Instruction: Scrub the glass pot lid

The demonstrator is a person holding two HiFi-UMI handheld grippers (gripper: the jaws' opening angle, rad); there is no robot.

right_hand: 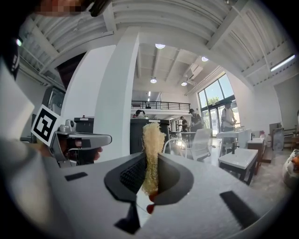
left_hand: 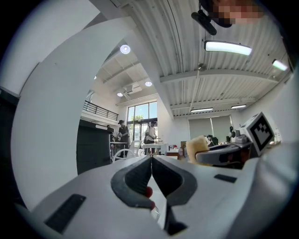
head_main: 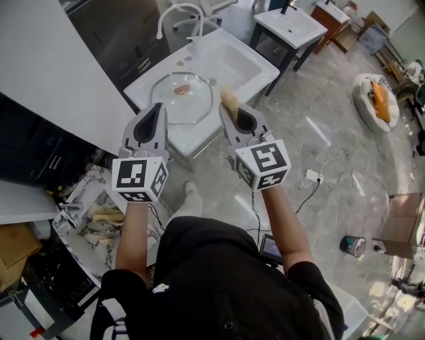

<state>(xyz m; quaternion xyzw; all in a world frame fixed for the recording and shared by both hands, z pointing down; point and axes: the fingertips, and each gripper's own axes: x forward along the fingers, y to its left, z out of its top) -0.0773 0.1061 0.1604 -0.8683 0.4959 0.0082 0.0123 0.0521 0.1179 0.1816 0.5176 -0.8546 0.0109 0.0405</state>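
The glass pot lid [head_main: 182, 97], round with a reddish knob, lies flat on the white sink top [head_main: 149, 74], left of the basin. My right gripper [head_main: 232, 111] is shut on a yellow sponge [head_main: 229, 99] that sticks out past its tips, just right of the lid's rim; the sponge [right_hand: 152, 154] stands upright between the jaws in the right gripper view. My left gripper [head_main: 157, 108] is shut with nothing in it, its tip over the sink top's front edge near the lid. Both point level, side by side. The left gripper view shows closed jaws and the sponge [left_hand: 198, 147].
A white basin [head_main: 229, 63] with a faucet [head_main: 178, 14] lies right of the lid. A second white sink stand [head_main: 289, 26] is behind. A grey cabinet and white wall [head_main: 50, 73] stand at left. A cluttered tray [head_main: 93, 222] sits low left; cables cross the marble floor [head_main: 332, 166].
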